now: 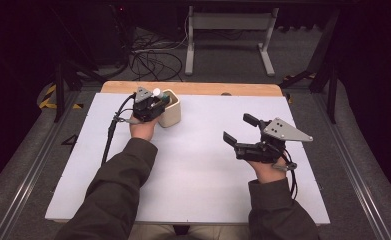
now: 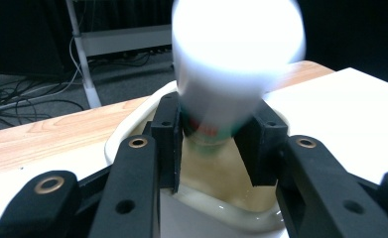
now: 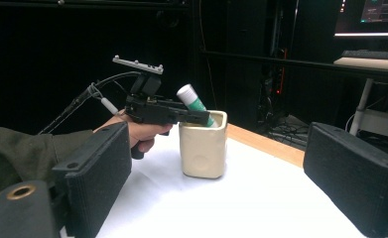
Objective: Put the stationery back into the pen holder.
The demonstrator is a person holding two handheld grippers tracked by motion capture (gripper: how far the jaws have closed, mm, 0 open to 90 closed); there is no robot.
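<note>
A white worktop lies before me, with a strip of bare wood along its far edge. Toward the far left of it stands a cream ceramic cup with rounded corners, open at the top.

My left gripper is at the mouth of that cup. Its jaws are closed on a glue stick, which has a white cap and a green body. Seen from the right gripper view, the stick tilts, cap uppermost and leaning back toward my left hand, with its lower end already inside the cup. In the left gripper view the white cap looms large and blurred just above the jaws, the green body is pinched between them, and the cup's pale inside opens directly below and beyond them.

My right gripper hovers well apart, over the right of the worktop, jaws wide and holding nothing, pointed toward the cup.

I judge I am in the act of putting the glue stick into the cup. The next move calls for parting the left jaws so the stick drops in and leans on the rim, then lifting the jaws clear without knocking the cup.
</note>
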